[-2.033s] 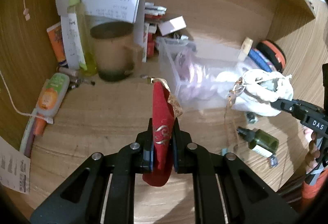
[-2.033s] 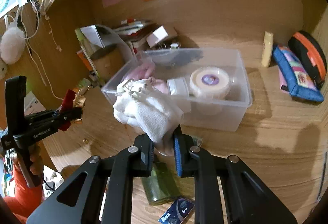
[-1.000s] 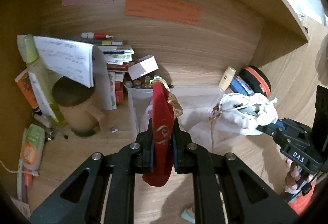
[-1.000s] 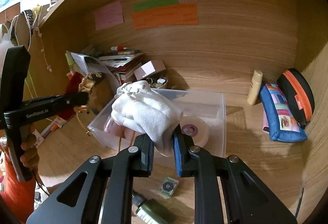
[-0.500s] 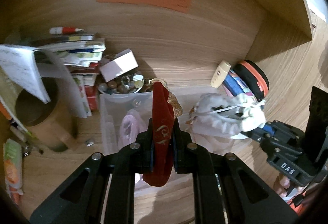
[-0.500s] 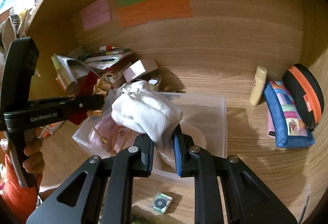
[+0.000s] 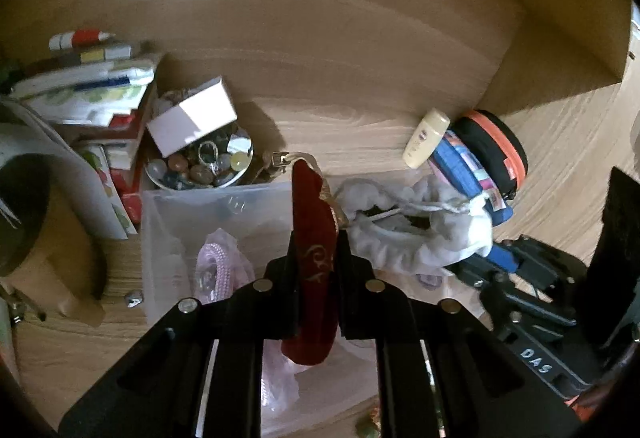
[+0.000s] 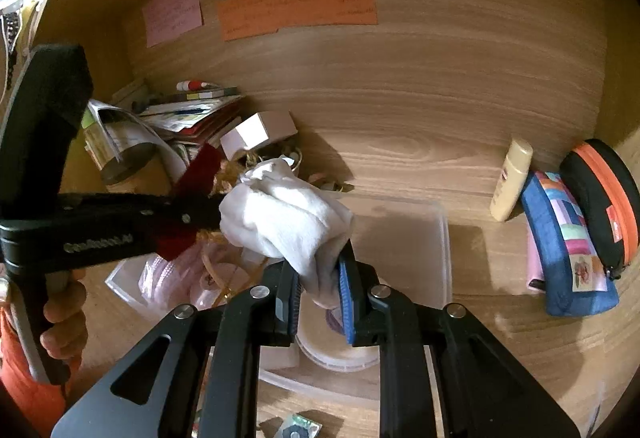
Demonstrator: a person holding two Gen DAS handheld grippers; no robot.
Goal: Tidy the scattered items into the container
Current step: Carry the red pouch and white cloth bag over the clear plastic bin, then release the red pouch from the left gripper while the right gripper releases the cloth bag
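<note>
My left gripper point(image 7: 314, 262) is shut on a red velvet pouch point(image 7: 310, 238) with gold trim and holds it above the clear plastic container point(image 7: 168, 205). My right gripper point(image 8: 320, 278) is shut on a white drawstring pouch point(image 8: 280, 217) and holds it above the same container point(image 8: 436, 238). The white pouch also shows in the left wrist view point(image 7: 420, 238), just right of the red pouch. The red pouch shows in the right wrist view point(image 8: 200, 165), touching the white one. Inside the container lie pink items point(image 7: 224, 262) and a round white tub point(image 8: 340, 342).
A bowl of beads point(image 7: 200, 161) and a small white box point(image 7: 192, 117) stand behind the container, with stacked books point(image 7: 88, 85) and a brown mug point(image 7: 36, 238) at left. A cream tube point(image 8: 512, 177), a blue pouch point(image 8: 568, 250) and a black-orange case point(image 8: 604, 197) lie at right.
Both grippers have moved forward and in over the container with their pouches. The two pouches have come together side by side.
</note>
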